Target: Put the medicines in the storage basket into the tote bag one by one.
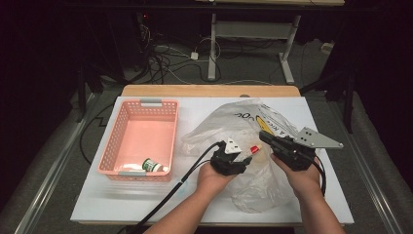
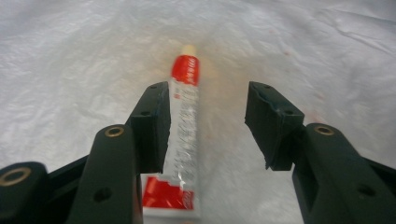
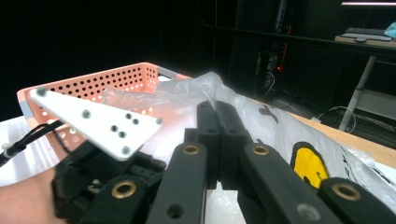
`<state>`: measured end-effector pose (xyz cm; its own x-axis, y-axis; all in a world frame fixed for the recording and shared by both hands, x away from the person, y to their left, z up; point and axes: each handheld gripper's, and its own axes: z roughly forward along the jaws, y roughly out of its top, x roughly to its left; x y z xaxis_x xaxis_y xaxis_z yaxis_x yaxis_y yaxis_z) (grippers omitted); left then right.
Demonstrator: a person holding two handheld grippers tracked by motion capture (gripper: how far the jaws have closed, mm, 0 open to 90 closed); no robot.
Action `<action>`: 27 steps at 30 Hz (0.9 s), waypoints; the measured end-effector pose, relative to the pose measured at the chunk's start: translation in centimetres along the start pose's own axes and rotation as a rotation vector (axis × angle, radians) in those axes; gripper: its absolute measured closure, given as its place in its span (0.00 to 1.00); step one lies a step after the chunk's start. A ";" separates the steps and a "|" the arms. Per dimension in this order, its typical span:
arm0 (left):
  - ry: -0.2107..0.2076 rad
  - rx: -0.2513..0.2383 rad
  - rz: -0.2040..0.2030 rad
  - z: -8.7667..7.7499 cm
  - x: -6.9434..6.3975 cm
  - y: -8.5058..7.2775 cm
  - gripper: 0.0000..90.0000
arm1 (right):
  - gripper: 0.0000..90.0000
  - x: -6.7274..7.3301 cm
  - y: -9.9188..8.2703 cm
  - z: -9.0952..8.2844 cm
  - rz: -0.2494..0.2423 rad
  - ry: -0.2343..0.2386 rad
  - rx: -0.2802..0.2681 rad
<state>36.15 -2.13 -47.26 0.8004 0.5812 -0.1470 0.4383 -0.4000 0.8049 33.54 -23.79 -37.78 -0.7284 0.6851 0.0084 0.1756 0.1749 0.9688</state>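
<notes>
A red and white tube (image 2: pixel 183 126) lies inside the clear plastic bag (image 2: pixel 84 51), its red cap (image 1: pixel 253 148) pointing away from my left gripper (image 2: pixel 208 100). The left jaws stand apart around it; the tube leans on one pad while the other pad stands clear of it. In the high view the left gripper (image 1: pixel 243 157) reaches into the bag (image 1: pixel 243 122) from the left. My right gripper (image 3: pixel 218 109) is shut on a fold of the bag's (image 3: pixel 266 119) edge and holds it up. Seen from above, the right gripper (image 1: pixel 264 136) is just right of the tube.
A pink perforated basket (image 1: pixel 109 146) stands at the left of the white table top (image 1: pixel 122 200) with a small green-capped bottle (image 1: pixel 153 165) lying in its near corner. The basket (image 3: pixel 93 84) is behind the left gripper's grey plate (image 3: pixel 93 122). Cables and desk legs lie beyond the table.
</notes>
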 end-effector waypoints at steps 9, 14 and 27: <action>-0.054 -0.013 -0.034 -2.2 -0.1 -1.7 0.38 | 1.00 0.0 0.0 -0.1 -0.001 0.000 0.004; -0.061 -0.015 -0.035 -3.6 -0.2 -2.5 0.26 | 1.00 0.1 0.0 -0.1 0.001 0.000 0.006; -0.055 -0.031 -0.043 -7.9 -0.3 -4.2 0.08 | 1.00 0.2 0.0 -0.1 -0.004 0.001 0.003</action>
<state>30.84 5.02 -46.07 0.8028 0.5574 -0.2119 0.4600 -0.3529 0.8148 33.32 -23.72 -37.74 -0.7294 0.6841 0.0051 0.1751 0.1795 0.9681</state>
